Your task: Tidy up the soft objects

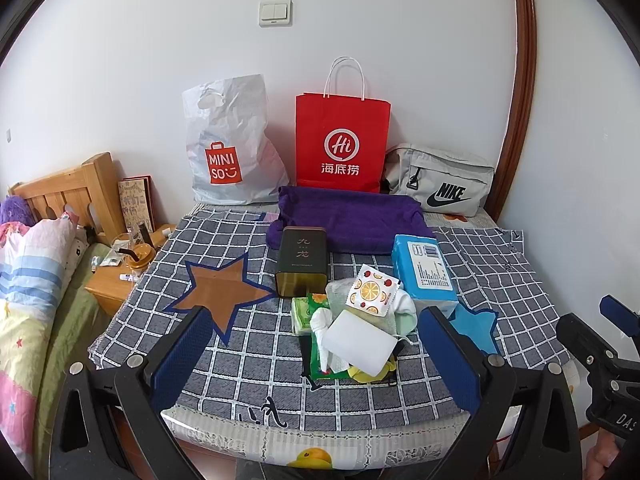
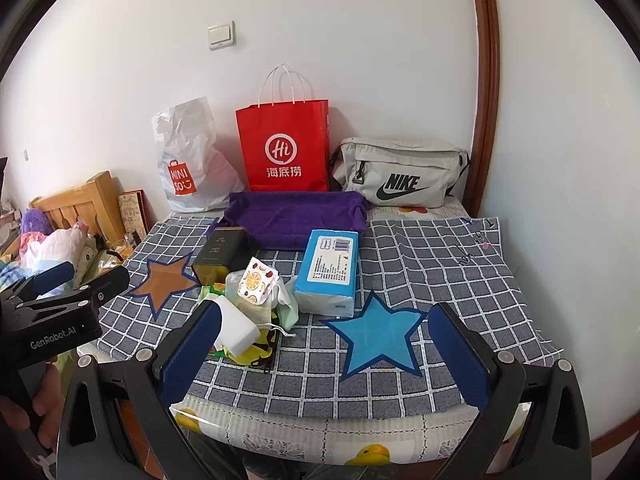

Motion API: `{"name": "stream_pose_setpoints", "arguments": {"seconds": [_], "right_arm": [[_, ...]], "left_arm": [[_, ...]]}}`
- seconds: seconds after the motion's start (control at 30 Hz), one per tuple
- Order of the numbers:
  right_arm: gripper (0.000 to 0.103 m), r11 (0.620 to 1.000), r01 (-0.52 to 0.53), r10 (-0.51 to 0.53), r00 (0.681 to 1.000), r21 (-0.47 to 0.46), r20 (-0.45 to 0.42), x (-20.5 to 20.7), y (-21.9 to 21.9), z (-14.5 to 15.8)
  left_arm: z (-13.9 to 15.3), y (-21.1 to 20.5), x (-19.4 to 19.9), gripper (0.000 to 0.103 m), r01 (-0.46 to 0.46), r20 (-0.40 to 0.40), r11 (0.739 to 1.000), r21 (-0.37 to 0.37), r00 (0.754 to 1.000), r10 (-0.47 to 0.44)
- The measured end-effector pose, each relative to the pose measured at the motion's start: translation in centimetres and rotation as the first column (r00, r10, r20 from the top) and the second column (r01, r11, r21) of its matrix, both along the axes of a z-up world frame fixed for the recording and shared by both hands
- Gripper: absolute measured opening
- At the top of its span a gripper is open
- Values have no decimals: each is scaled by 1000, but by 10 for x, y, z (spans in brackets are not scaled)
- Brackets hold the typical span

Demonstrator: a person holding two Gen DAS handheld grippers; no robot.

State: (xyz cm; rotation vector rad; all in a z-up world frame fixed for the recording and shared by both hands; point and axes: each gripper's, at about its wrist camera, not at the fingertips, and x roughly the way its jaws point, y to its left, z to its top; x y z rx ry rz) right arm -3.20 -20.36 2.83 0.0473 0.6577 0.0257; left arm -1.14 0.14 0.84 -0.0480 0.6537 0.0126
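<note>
A heap of small soft items lies mid-table: a white sponge block (image 1: 358,346) (image 2: 236,330), a fruit-print sachet (image 1: 372,290) (image 2: 258,280), white cloth and green packets (image 1: 306,312). Beside it are a blue tissue pack (image 1: 424,270) (image 2: 330,268), a dark tin (image 1: 302,260) (image 2: 220,256) and a folded purple towel (image 1: 348,216) (image 2: 296,216). My left gripper (image 1: 316,356) is open, its fingers flanking the heap from the near side, empty. My right gripper (image 2: 324,352) is open and empty over the blue star patch (image 2: 378,338).
A Miniso plastic bag (image 1: 228,148), a red paper bag (image 1: 342,144) and a grey Nike pouch (image 1: 440,180) stand against the back wall. The grey checked cloth (image 1: 260,360) has a brown star patch (image 1: 220,292). A bed and a nightstand (image 1: 112,280) are on the left.
</note>
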Motion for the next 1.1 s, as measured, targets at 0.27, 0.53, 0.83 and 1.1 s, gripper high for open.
{"name": "stream_pose_setpoints", "arguments": {"seconds": [0.27,0.53,0.83,1.1], "right_arm": [[102,1000,-2,2,1000,-1,1,0,0,1],[102,1000,-7,7,1000,7,-2,3,-1,0],[102,999,0,2,998,34,-58,20,-8,-29],[102,995,-80,86,992,64,-91,45,7,-68]], "left_arm": [[2,3,1,103,1,-1,1000,2,1000,-1],[0,0,7,103,5,-1,1000,9,1000,-5],[-33,11,35,103,-22,-76,1000,-3,997,22],[-74,42,54,103,-99,-149,995,-8,984,97]]}}
